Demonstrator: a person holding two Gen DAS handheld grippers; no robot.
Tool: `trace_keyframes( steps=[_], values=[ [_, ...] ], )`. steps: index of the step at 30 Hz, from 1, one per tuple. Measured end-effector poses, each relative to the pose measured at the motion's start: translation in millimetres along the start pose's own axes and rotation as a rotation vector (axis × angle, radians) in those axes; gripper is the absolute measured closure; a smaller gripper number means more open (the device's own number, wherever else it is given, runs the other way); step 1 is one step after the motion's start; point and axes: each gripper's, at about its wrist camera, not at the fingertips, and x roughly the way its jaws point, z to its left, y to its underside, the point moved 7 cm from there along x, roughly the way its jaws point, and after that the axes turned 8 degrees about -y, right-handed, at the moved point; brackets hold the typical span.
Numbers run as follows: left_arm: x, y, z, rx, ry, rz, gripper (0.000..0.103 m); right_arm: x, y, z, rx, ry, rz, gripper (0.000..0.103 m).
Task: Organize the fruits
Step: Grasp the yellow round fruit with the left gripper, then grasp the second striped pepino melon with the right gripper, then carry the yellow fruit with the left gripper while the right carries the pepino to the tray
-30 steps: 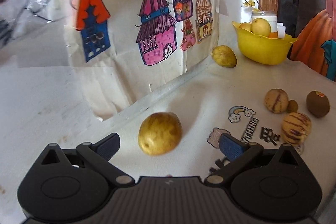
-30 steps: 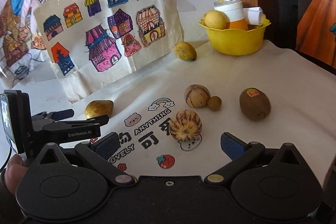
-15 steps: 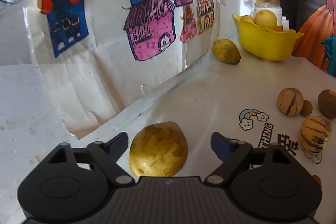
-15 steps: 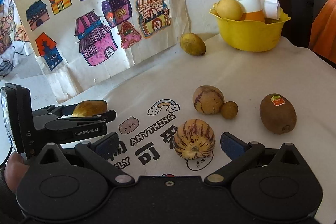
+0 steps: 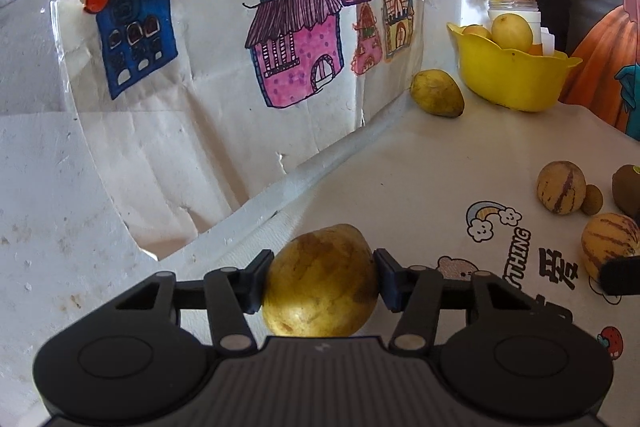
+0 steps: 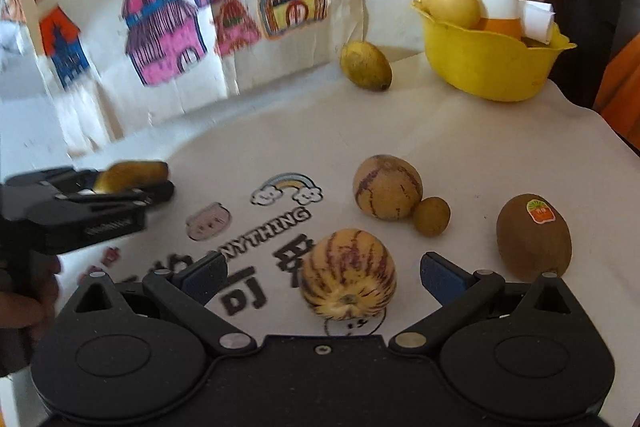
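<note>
So the left gripper (image 5: 320, 279) is closing its jaws on the yellow fruit (image 5: 320, 283), and both pads look pressed against its sides already, with the fruit sitting on the worktop (image 5: 400, 167) close to the wall of house drawings (image 5: 296, 27). The fruit is rounded and smooth, so if the pads bite off-centre it could squirt forward or roll out on the lift, and squeezing harder might bruise it. The right gripper (image 6: 324, 277) is wide open around the striped fruit (image 6: 348, 275) without touching it; from the blurry right view I can't tell how centred it is, and a skewed close could knock it toward the brown fruit (image 6: 534, 237). The yellow bowl (image 5: 508, 83) is well away at the back. Compared to a second ago, the left jaws were fully spread with the yellow fruit out ahead of them, and the right gripper sat farther back from the striped one.
</note>
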Motion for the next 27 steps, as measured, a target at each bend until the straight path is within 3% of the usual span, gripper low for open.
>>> trace_keyframes(
  steps=[7, 16, 27],
  values=[
    [-5, 3, 1, -0.013, 0.017, 0.003, 0.045, 17, 2, -9, -0.034, -0.002, 0.038, 0.002],
    [-4, 4, 1, -0.017, 0.017, -0.004, 0.045, 22, 10, -13, -0.056, 0.03, 0.066, 0.047],
    [-26, 3, -1, -0.007, 0.024, -0.018, 0.045, -11, 0, -1, -0.055, 0.008, 0.028, 0.048]
  ],
)
